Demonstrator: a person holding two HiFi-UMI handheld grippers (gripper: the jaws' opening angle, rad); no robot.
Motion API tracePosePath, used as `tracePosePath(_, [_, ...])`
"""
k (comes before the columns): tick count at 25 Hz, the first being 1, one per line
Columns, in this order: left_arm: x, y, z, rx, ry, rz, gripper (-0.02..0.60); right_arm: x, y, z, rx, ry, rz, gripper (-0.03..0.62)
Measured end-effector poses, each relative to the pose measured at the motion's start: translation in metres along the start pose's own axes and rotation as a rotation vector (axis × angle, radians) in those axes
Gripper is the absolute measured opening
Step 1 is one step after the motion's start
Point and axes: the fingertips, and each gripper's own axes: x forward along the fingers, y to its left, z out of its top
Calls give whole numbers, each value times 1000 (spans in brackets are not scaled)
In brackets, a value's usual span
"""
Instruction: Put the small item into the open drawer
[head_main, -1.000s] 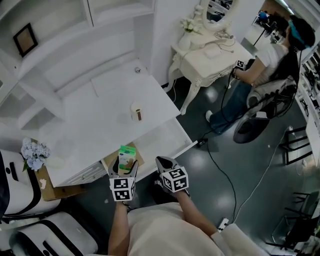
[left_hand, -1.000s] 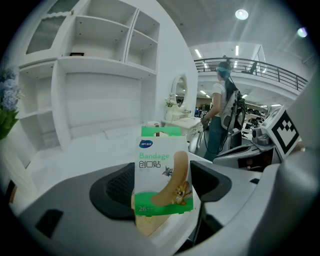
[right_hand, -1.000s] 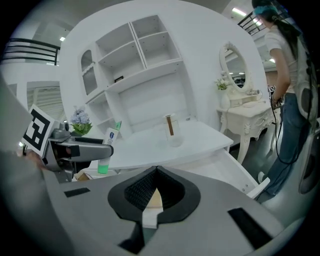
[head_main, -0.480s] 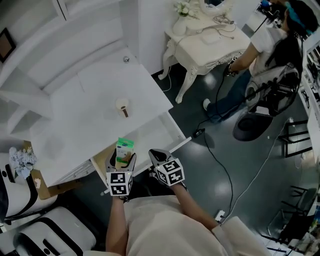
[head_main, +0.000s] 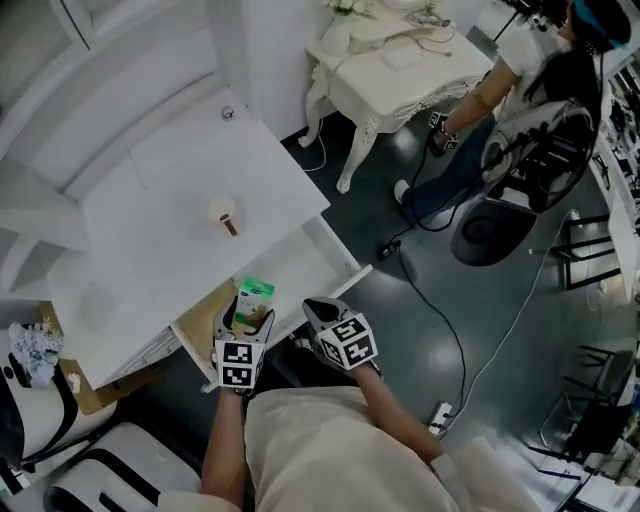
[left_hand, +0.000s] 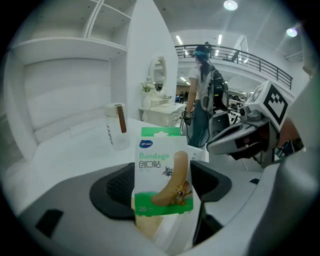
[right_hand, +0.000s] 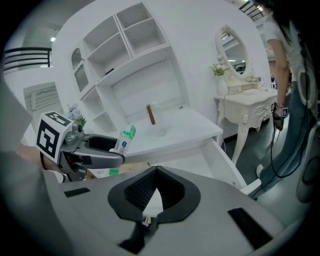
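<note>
Our left gripper (head_main: 243, 322) is clamped on the lower part of a bandage box (left_hand: 162, 172). The box stands upright, its long axis vertical, green top edge up and printed face toward the gripper's camera. We hold it over the near edge of the open drawer (head_main: 300, 270) of the white desk (head_main: 150, 230). Our right gripper (right_hand: 156, 172) sits just to the right, jaws together with nothing between them.

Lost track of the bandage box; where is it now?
In the head view, the bandage box is clamped in the left tool, by the near edge of the open drawer.
</note>
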Motion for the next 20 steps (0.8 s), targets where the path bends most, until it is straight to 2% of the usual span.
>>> tracePosePath(8, [26,-14,-17,39,63,-117,357,-14,-12,-17,64,15,-59,25])
tracePosePath(20, [58,-33,-52,112,143,-301,357,-13,-10,-29,106,30,-126,25])
